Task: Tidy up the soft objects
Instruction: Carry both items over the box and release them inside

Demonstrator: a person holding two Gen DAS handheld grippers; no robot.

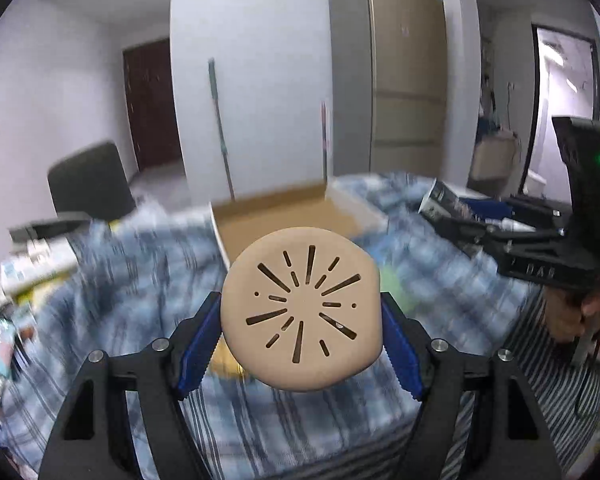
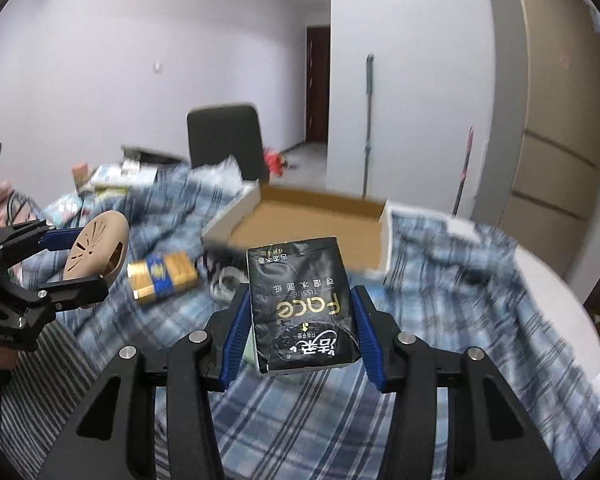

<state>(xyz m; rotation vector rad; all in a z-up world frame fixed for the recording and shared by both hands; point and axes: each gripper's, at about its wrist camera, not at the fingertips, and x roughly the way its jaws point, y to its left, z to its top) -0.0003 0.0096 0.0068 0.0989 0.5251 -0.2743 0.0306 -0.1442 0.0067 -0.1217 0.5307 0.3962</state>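
Two soft items are aloft: the left claw [image 1: 302, 326] grips a round beige slotted pad [image 1: 300, 308], the right claw [image 2: 298, 322] a black tissue pack [image 2: 300, 300]. Both seem mid-carry; next, lowering into the open cardboard box [image 2: 320, 220] beyond, on the plaid-covered table [image 2: 440, 300].

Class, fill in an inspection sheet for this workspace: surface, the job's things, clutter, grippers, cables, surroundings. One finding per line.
Surface: blue plaid cloth, rumpled.
Job's things: beige slotted disc held in the left gripper; black tissue pack held in the right gripper; open cardboard box ahead of both, nothing seen inside it.
Clutter: gold-and-blue packet on the cloth; mixed packages at the far left edge.
Grippers: both shut on their loads, above the cloth.
Cables: dark cable by the person's right hand.
Surroundings: black chair, mop against the white wall, tall cabinet, dark door.
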